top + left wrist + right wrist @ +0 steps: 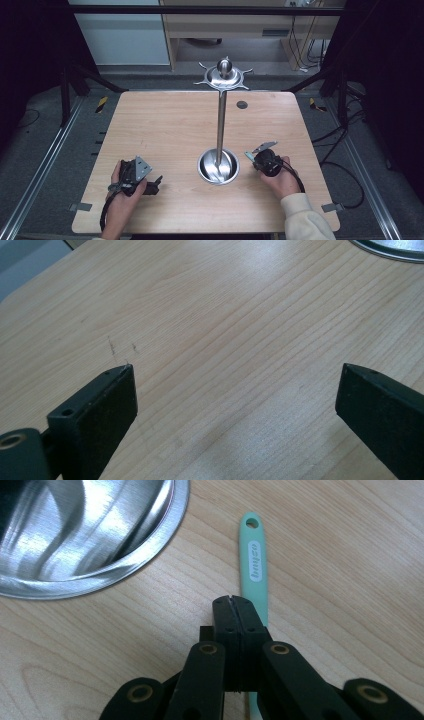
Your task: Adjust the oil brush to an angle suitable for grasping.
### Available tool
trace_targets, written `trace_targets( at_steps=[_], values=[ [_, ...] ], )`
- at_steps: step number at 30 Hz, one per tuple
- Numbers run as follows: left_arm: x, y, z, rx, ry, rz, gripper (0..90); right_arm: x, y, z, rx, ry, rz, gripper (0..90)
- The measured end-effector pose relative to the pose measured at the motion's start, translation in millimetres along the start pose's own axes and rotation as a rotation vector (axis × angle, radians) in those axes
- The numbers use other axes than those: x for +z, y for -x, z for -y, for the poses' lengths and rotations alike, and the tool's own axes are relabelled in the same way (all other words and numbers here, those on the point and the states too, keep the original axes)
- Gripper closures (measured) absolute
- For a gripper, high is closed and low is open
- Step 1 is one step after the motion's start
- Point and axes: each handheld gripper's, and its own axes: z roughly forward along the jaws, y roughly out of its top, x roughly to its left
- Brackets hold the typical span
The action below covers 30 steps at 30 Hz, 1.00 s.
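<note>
High view: a wooden desk (165,125) is carrying a steel stand (220,127) at centre frame, its round base (218,167) resting on the desk and its pole rising to a hooked disc near the top. The left gripper (150,186) is lying at lower left in a hand (120,202); the right gripper (255,156) is sitting at lower right of the base, held by a hand (282,177) in a cream sleeve (305,220).

Left gripper view: the jaws are standing wide apart over bare desk (225,340), with the base's rim (390,250) showing at upper right.

Right gripper view: the jaws are pressed together, lying over a mint-green handle (254,565) that is resting flat on the desk just right of the base (85,535); whether they are pinching it cannot be told.
</note>
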Motion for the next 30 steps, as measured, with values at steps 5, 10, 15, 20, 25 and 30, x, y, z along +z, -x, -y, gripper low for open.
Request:
trace_targets(
  at_steps=[5,10,15,20,25,30],
  values=[
    [-0.5,0.0,-0.1,0.004,-0.002,0.001,2.8,1.4,0.6,0.0,0.002,-0.017,0.001,90.0],
    [-0.3,0.1,-0.1,0.004,-0.003,0.002,2.8,1.7,2.1,-0.1,0.014,-0.023,-0.004,90.0],
    [-0.3,0.2,-0.2,0.006,-0.003,0.002,2.9,1.8,3.5,-0.4,0.023,-0.031,0.009,90.0],
    [-0.2,0.6,-0.4,0.006,-0.003,0.004,2.9,0.8,7.6,0.2,0.041,-0.036,0.042,90.0],
    [0.0,0.9,-0.4,0.005,-0.005,0.006,2.9,-0.3,15.0,2.5,0.088,-0.031,0.058,90.0],
    [-1.2,1.7,0.5,0.000,-0.002,0.003,2.8,-5.9,16.3,1.2,0.127,-0.006,0.016,88.6]
  ],
)
